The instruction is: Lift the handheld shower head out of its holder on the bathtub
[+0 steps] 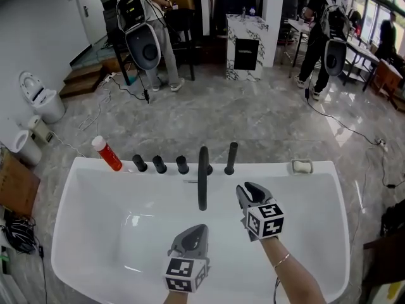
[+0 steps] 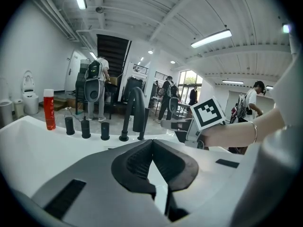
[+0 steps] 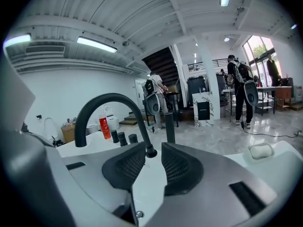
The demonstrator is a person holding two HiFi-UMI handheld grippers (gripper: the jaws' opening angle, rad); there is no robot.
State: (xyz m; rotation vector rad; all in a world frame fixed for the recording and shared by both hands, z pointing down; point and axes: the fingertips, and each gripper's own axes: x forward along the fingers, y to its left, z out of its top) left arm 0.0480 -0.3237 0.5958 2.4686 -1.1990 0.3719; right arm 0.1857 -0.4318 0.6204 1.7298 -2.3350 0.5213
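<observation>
Handheld shower head (image 1: 231, 158) sits in its holder on the far rim of the bathtub (image 1: 272, 168), just R of the faucet (image 1: 203, 177). It stands upright, so its long axis runs vertical, w/ the holder at the bottom end. Not lifted yet.

R claw (image 1: 248, 192) hangs over the basin and is the nearer of the 2. The shower head lies straight beyond it toward the far rim, w/ clear space between them. In the right gripper view the R claw (image 3: 154, 157) has its jaws part open w/ nothing between them. The shower head (image 3: 169, 126) shows as a dark vertical stick just R of the gap line, and the faucet (image 3: 110, 109) arches to its L.

L claw (image 1: 193, 232) sits lower in the basin, further from the rim. In the left gripper view the L claw (image 2: 151, 148) has its pad tips together and is empty.

Judgement: the R claw takes this one. The jaws need to straddle the upright handle from the sides, so the approach wants a small shift to bring the stick into the gap, then a straight pull up along the axis. The faucet is close on the L, so there is some risk of clipping it.

Also on the rim, L of the faucet: 3 knobs (image 1: 159, 164) and a red bottle (image 1: 107, 154). A soap dish (image 1: 302, 166) sits to the R.
</observation>
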